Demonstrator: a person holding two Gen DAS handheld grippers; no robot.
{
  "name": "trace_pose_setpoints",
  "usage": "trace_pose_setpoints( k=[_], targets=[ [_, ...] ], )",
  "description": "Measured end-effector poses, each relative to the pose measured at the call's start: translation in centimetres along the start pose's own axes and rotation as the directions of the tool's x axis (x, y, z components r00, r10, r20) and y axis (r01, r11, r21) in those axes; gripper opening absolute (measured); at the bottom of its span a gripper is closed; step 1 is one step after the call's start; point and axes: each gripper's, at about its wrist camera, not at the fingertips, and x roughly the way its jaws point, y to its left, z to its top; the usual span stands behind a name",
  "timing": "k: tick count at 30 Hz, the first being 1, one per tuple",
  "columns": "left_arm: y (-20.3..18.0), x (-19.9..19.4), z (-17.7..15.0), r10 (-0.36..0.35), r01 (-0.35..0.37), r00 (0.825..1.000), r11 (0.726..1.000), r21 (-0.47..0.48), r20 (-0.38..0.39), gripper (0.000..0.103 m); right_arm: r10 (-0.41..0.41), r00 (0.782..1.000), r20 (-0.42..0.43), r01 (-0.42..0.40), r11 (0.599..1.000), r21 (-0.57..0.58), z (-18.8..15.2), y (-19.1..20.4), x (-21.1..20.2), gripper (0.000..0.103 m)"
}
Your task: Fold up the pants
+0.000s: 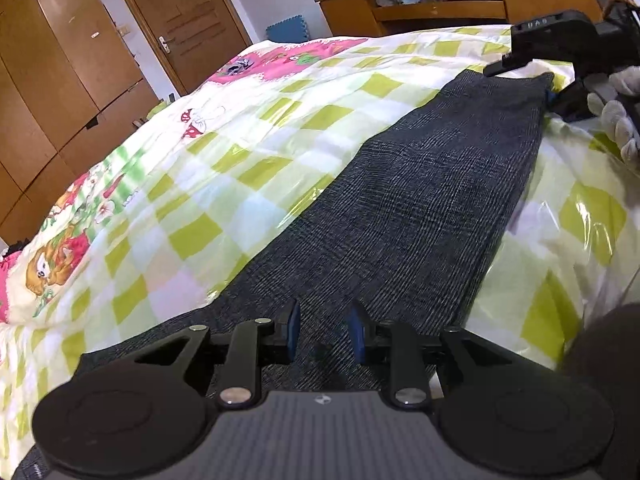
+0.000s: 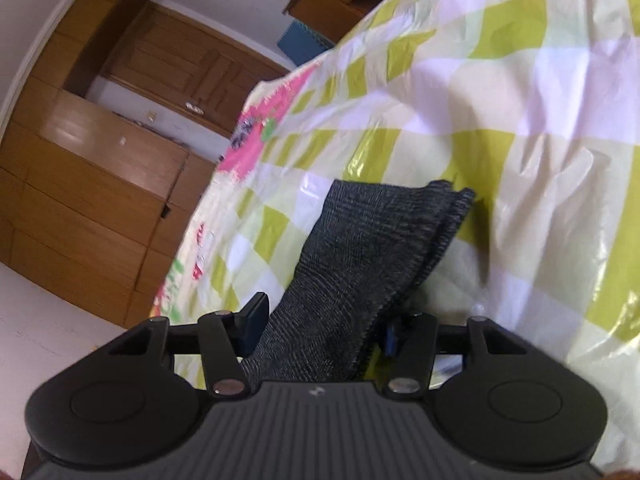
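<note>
Dark grey knit pants (image 1: 432, 184) lie stretched in a long strip across a bed with a green, white and pink checked cover (image 1: 240, 128). My left gripper (image 1: 324, 330) hovers low over the near end of the pants, its blue pads apart with cloth under and between them, nothing clamped. My right gripper (image 1: 548, 80) is at the far end of the strip. In the right wrist view the right gripper (image 2: 320, 324) has its jaws wide apart around the layered end of the pants (image 2: 360, 260), which passes between the fingers and looks lifted off the cover.
A wooden wardrobe (image 1: 60, 80) and door (image 1: 180, 20) stand at the left. A wooden desk (image 1: 460, 0) with clutter stands behind the bed. A blue foam mat (image 1: 288, 32) leans on the wall. A gloved hand (image 1: 616, 120) holds the right gripper.
</note>
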Motion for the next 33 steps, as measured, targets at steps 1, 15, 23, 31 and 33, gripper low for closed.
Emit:
trace_pose_setpoints(
  k=[1, 15, 23, 31, 33],
  targets=[
    [-0.1, 0.3, 0.0, -0.003, 0.003, 1.000, 1.000, -0.002, -0.004, 0.042, -0.007, 1.000, 0.001, 0.007, 1.000, 0.006, -0.1, 0.0, 0.5, 0.050],
    [-3.2, 1.1, -0.3, -0.032, 0.032, 0.999, 0.999, 0.005, -0.003, 0.039, 0.054, 0.997, 0.053, -0.055, 0.998, 0.022, 1.7, 1.4, -2.7, 0.008],
    [-2.0, -0.3, -0.5, -0.086, 0.090, 0.995, 0.993, -0.079, 0.054, 0.043, -0.017, 0.995, 0.099, 0.024, 0.997, -0.076, 1.6, 4.7, -5.4, 0.008],
    [4.8, -3.2, -5.3, 0.095, -0.085, 0.995, 0.971, -0.224, 0.035, 0.044, 0.060, 0.996, 0.073, -0.039, 0.963, -0.266, -0.7, 13.7, -5.1, 0.008],
    [6.0, -3.5, -6.7, 0.112, -0.103, 0.994, 0.961, -0.256, 0.018, 0.044, 0.088, 0.995, 0.050, -0.070, 0.954, -0.293, -1.8, 15.9, -4.9, 0.008]
  ],
)
